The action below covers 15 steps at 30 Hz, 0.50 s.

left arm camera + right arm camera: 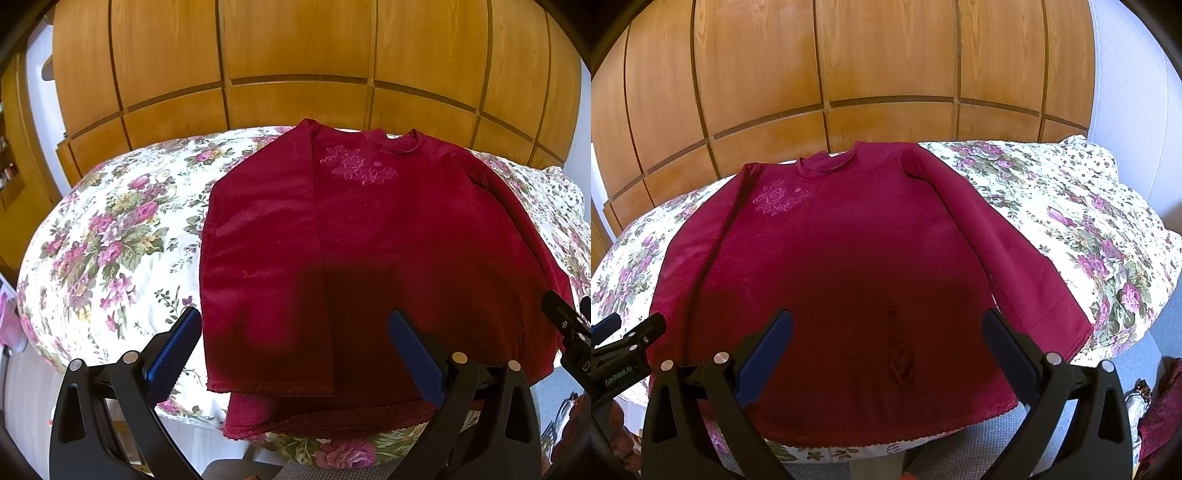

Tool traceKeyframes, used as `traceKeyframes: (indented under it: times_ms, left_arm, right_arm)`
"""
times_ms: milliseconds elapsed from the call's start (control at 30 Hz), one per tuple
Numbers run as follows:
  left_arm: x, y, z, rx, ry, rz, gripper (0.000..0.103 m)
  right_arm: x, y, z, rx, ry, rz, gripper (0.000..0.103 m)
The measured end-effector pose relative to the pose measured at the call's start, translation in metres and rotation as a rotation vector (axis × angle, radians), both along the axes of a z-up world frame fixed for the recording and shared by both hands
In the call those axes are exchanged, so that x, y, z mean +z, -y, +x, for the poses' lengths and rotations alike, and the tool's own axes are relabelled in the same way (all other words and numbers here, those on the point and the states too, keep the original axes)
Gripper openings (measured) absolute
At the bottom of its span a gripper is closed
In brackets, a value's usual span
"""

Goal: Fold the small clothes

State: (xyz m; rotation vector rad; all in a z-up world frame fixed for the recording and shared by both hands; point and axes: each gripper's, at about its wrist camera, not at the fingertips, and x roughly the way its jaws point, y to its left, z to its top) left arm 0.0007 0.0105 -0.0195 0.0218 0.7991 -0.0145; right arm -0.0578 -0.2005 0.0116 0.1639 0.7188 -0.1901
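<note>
Your top (pixel 846 266) lies flat on the cloth-covered table (pixel 1071 206), collar toward the panelled wall (pixel 849 55) behind it, hem at the near edge. Its left side is folded in over the body; the right sleeve (pixel 1015 258) lies alongside. Both of your grippers hover over the hem, the left gripper (pixel 293 350) left of the right gripper (pixel 886 350).
</note>
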Motion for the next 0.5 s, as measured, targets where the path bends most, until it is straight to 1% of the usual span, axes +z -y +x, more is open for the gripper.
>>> traceKeyframes:
  times_ms: [333,500]
  left_arm:
    - [-0.004,-0.001,0.004,-0.003,-0.028,-0.006,0.100]
    - [-0.011,-0.005,0.015,-0.031,-0.088,-0.019,0.100]
  right_arm:
    - [-0.003,0.004,0.001,-0.012,-0.009,0.014,0.101]
    - [-0.004,0.009,0.003,0.012,0.023,0.048,0.101]
